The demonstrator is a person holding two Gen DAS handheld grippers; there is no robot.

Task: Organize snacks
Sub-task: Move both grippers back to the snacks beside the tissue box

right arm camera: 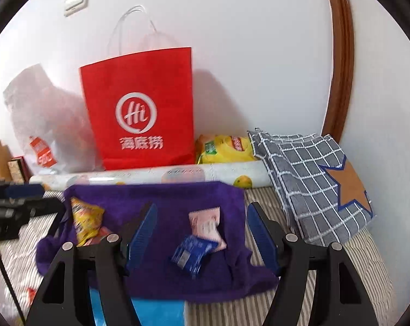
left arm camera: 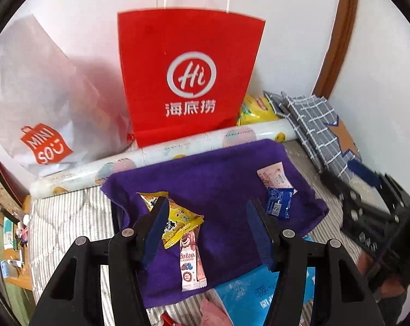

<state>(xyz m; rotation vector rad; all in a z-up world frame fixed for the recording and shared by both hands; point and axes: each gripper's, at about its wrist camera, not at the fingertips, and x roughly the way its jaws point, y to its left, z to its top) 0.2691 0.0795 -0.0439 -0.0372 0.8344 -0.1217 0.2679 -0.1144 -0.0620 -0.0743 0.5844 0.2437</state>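
A purple towel (left arm camera: 226,168) lies on striped bedding with snacks on it. A yellow packet (left arm camera: 181,217) overlaps a pink Lotso stick (left arm camera: 191,263) at the left; a pink packet (left arm camera: 274,178) and a blue packet (left arm camera: 278,204) lie at the right. My left gripper (left arm camera: 208,201) hangs open above the towel, its left finger over the yellow packet, nothing between the pads. In the right wrist view my right gripper (right arm camera: 202,206) is open above the pink packet (right arm camera: 206,224) and blue packet (right arm camera: 190,252), not touching them. The yellow packet (right arm camera: 85,220) lies far left.
A red paper bag (left arm camera: 188,81) stands against the wall behind a patterned roll (left arm camera: 177,146). A white plastic bag (left arm camera: 41,103) leans at the left, a yellow chip bag (left arm camera: 252,108) and checked grey cloth (left arm camera: 313,125) at the right. A light-blue pack (left arm camera: 245,293) lies at the near edge.
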